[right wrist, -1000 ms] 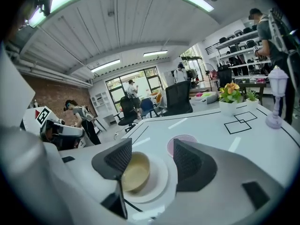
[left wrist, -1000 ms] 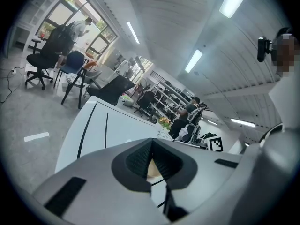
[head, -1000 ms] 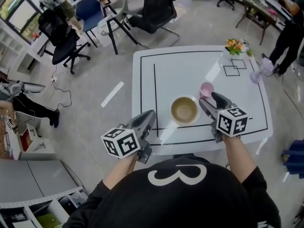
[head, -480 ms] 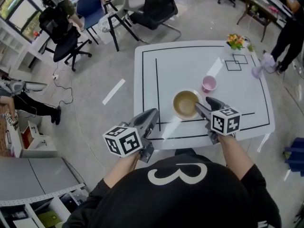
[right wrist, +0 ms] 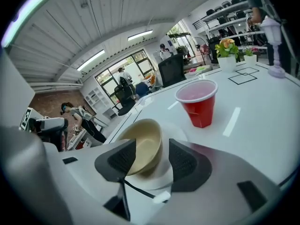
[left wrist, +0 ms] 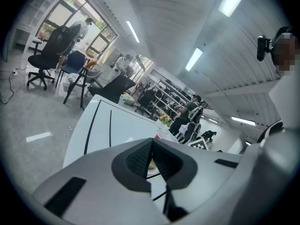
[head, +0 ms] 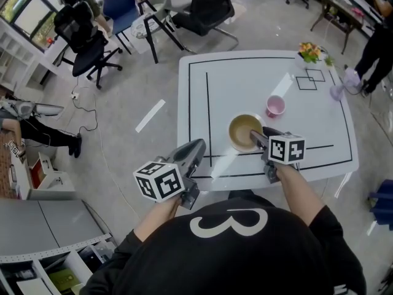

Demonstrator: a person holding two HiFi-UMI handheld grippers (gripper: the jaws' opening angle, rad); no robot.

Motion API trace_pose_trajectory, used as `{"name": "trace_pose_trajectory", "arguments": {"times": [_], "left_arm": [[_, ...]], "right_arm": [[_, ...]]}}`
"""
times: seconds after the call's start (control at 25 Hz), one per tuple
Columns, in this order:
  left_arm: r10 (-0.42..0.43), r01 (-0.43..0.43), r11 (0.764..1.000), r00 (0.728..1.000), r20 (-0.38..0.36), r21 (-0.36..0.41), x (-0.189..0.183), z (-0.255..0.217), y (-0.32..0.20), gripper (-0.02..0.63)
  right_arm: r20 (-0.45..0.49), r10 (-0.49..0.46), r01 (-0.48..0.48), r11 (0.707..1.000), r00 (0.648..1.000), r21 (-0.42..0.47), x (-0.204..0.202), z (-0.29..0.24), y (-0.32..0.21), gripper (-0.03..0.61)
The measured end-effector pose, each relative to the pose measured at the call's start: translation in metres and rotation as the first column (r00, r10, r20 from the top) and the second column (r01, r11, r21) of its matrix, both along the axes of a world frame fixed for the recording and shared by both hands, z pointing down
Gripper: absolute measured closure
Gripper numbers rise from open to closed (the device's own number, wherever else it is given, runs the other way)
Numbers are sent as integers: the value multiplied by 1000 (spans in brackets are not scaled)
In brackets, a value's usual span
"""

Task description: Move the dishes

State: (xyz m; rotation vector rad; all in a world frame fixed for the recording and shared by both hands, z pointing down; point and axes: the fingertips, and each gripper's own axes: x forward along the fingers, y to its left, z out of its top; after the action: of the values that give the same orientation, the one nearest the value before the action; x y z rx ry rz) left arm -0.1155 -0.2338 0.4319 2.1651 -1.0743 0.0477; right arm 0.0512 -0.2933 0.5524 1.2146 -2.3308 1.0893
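Observation:
A beige bowl (head: 245, 131) sits on a white plate (head: 235, 145) near the front of the white table (head: 245, 78). A red cup (head: 275, 106) with pink contents stands just behind and to its right. My right gripper (head: 259, 137) is open at the bowl's near right side. In the right gripper view the bowl (right wrist: 143, 146) and the plate (right wrist: 164, 175) lie between its pads, with the cup (right wrist: 199, 102) beyond. My left gripper (head: 195, 147) is shut and empty, held off the table's front left edge, tips touching (left wrist: 152, 142).
A small flower pot (head: 311, 51) and two black square outlines (head: 310, 78) are at the table's far right corner. Office chairs (head: 206, 8) stand behind the table. A person (head: 377, 35) stands at the far right. Black lines frame the tabletop.
My right gripper has moved left, from in front of the cup to the bowl's side, and the bowl now sits between its jaws. The left gripper has barely moved.

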Motion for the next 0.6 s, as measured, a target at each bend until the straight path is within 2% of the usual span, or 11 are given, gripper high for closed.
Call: {"name": "trace_pose_trajectory", "arguments": {"times": [0.16,0.28,0.52,0.6], "left_arm": [[-8,8,1000,1000,6,-7,-4,2,3,611],[-16,16,1000,1000,9,-7,-8,2,3,611],[-25,26,1000,1000,14,-15,-9,4,3,611],[-22,22,1000,1000,16,-17,-7,4,5,611]], "right_arm": [[24,27,-26,999,999,-41,-3,6,-2,405],[21,67,-65,996,998,-63,1,12,-4,462],[-1,105,-105,993,994,-49,8,12,-12,554],[-15,100,-101,994,995,-50,9,13,-11,561]]}}
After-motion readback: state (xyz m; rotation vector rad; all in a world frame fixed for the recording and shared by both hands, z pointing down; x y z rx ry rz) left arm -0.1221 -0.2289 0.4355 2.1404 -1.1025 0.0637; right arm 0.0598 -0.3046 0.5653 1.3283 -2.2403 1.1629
